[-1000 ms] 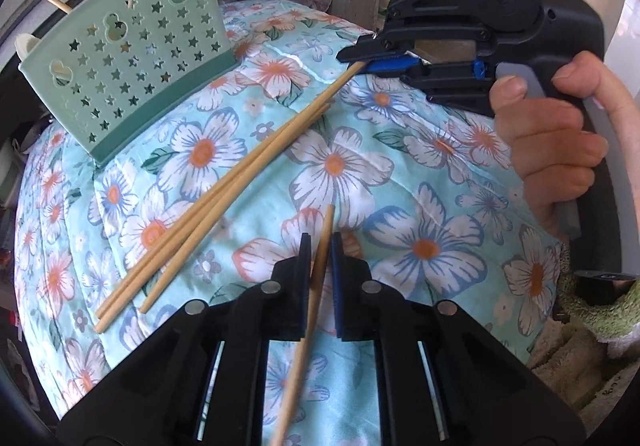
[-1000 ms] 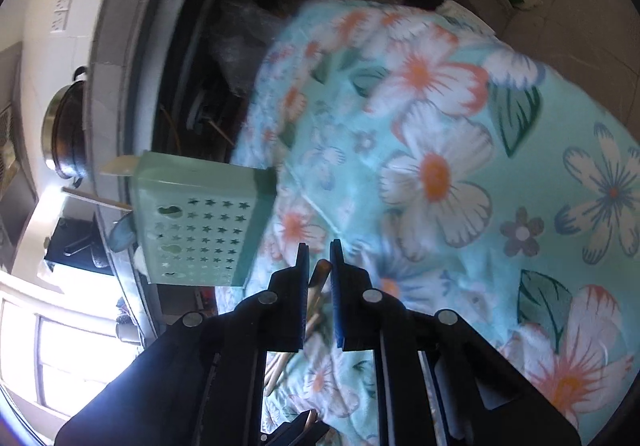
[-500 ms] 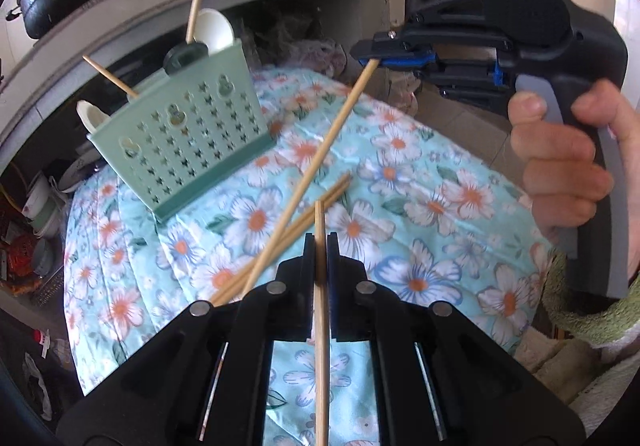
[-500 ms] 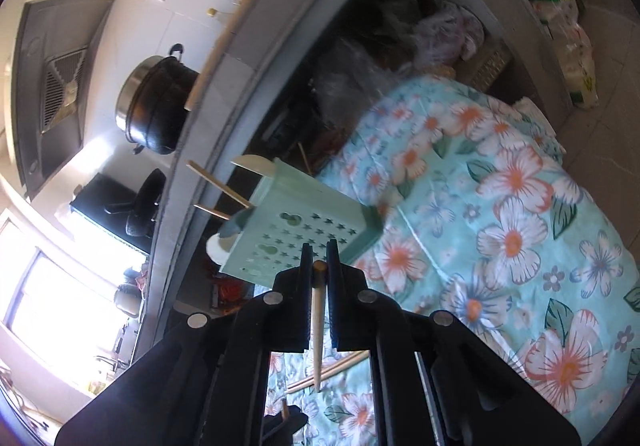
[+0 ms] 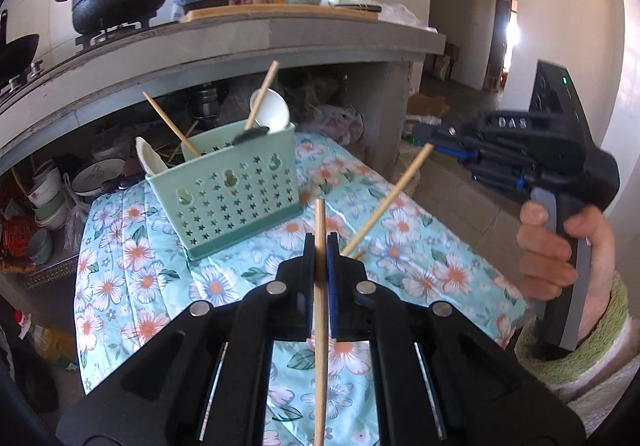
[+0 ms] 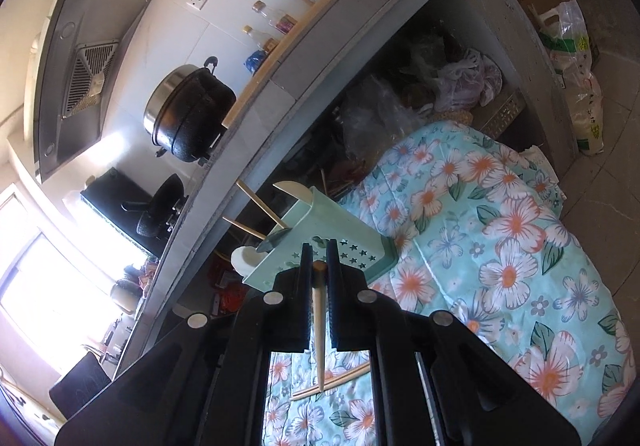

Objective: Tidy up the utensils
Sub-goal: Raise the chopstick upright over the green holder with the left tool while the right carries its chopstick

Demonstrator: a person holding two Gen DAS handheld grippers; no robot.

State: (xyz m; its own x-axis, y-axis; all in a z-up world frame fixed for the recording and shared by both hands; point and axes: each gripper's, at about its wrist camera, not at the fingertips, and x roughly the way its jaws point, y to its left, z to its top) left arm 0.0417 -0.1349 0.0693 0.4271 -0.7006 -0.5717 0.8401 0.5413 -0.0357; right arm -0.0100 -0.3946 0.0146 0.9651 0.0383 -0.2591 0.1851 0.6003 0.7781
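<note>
Both chopsticks lay on the cloth a second ago; now each is lifted clear of it. The left gripper is clamped on a pale wooden chopstick that runs straight from six to twelve o'clock between its pads. The right gripper, seen in the left view at three o'clock in a person's hand, pinches a second wooden chopstick by its thick end, the rest slanting toward seven o'clock. The mint-green perforated plastic utensil caddy, earlier filling the ten o'clock corner, now stands upright at eleven o'clock on the turquoise floral quilt, holding chopsticks and white spoons. Only the right view shows two more wooden chopsticks lying on the quilt at six o'clock, and a grey range hood at ten o'clock.
</note>
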